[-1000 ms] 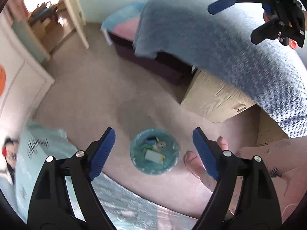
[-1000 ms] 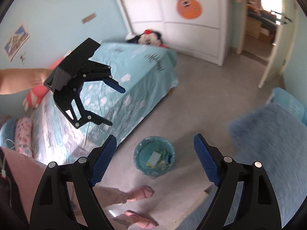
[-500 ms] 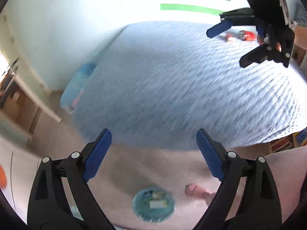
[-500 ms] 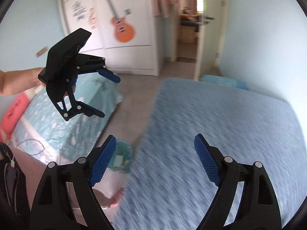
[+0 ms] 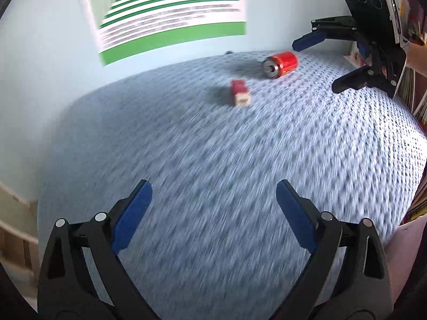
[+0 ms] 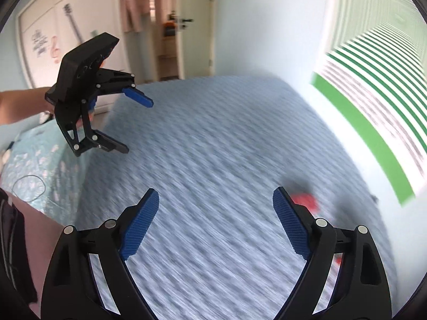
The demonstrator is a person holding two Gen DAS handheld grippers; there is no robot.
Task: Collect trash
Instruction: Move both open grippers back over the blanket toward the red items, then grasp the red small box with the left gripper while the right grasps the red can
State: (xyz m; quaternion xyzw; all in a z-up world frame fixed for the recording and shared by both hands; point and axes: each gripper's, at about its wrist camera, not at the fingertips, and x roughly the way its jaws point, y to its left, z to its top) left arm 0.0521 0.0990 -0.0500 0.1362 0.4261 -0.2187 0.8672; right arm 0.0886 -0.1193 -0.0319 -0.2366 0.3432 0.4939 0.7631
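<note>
Room: pale blue bedroom walls, with a green-and-white striped panel (image 5: 170,18) behind a bed.
Surface: blue-grey knitted bedspread (image 5: 213,160), soft and yielding, blurred in both views.
Trash: red cylindrical drink can (image 5: 280,64) lying on its side near the far edge by the wall; small red-and-cream carton (image 5: 241,93) just beside it, apart from it.
Left tongs (image 5: 213,213): spread wide, empty, well short of both items.
Right tongs (image 6: 216,218): also spread wide, empty; a red blur (image 6: 304,202) shows past the right finger, but I cannot tell which item it is.
Handling, can: probably light and smooth, liable to roll or dent; best pinched across its round middle.
Handling, carton: probably light and crushable; its flat long sides look the surest hold.
</note>
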